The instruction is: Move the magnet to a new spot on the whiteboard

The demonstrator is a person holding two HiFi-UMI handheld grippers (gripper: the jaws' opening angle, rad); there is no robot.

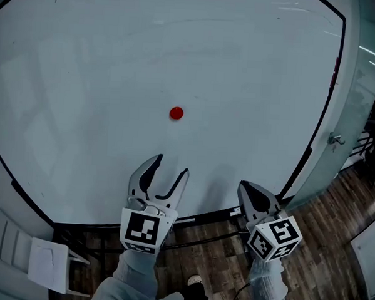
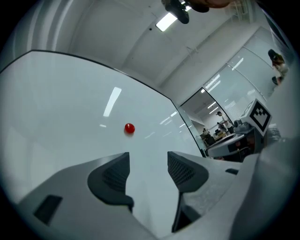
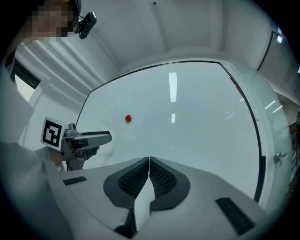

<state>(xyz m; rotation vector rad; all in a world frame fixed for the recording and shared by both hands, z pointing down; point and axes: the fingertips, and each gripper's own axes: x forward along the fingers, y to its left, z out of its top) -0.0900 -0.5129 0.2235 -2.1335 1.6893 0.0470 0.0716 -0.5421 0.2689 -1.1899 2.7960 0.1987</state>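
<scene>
A small round red magnet (image 1: 176,113) sticks to the middle of the large whiteboard (image 1: 84,78). My left gripper (image 1: 172,165) is open just below the magnet, a short way off, with nothing between its jaws. In the left gripper view the magnet (image 2: 129,128) lies ahead of the open left gripper (image 2: 147,161), slightly left. My right gripper (image 1: 245,188) is shut and empty near the board's lower right edge. The right gripper view shows the shut right gripper (image 3: 149,161), the magnet (image 3: 128,118) far ahead and the left gripper (image 3: 108,137) at the left.
The whiteboard's black frame (image 1: 313,140) runs down the right side, beside a glass wall with a door handle (image 1: 336,140). Below the board are a wood floor (image 1: 335,210) and a white chair (image 1: 47,264) at the lower left. Distant people (image 2: 220,124) show through the glass.
</scene>
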